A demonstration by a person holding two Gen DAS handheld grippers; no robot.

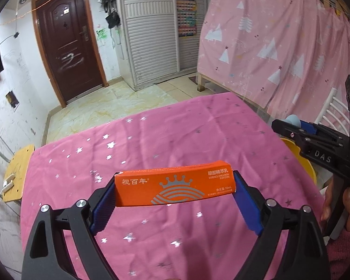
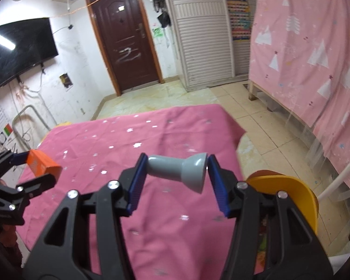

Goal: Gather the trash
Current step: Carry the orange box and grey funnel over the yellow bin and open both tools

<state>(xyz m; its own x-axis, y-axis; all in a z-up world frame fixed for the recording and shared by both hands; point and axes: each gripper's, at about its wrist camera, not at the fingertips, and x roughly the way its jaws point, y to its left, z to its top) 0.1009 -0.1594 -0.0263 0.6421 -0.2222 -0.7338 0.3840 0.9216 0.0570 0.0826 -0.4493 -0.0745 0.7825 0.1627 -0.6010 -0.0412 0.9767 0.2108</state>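
Now L gripper [image 1: 175,186] clamps orange box [image 1: 173,185] crosswise, R gripper [image 2: 175,175] clamps grey plastic piece [image 2: 178,170].

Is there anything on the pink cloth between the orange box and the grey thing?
No. In the right wrist view, only bare pink cloth lies between the orange box and the grey thing.

- Left gripper [image 1: 175,198]: black angular arms with triangular cut-outs, round silver screws at the joints, ribbed blue pads on the fingers [image 1: 102,207].
- Right gripper [image 2: 175,182]: same black frame, silver screws, blue pads; white "DAS" lettering on its side.
- Behind the right gripper, a pinkish-red knitted sleeve [image 1: 345,252].
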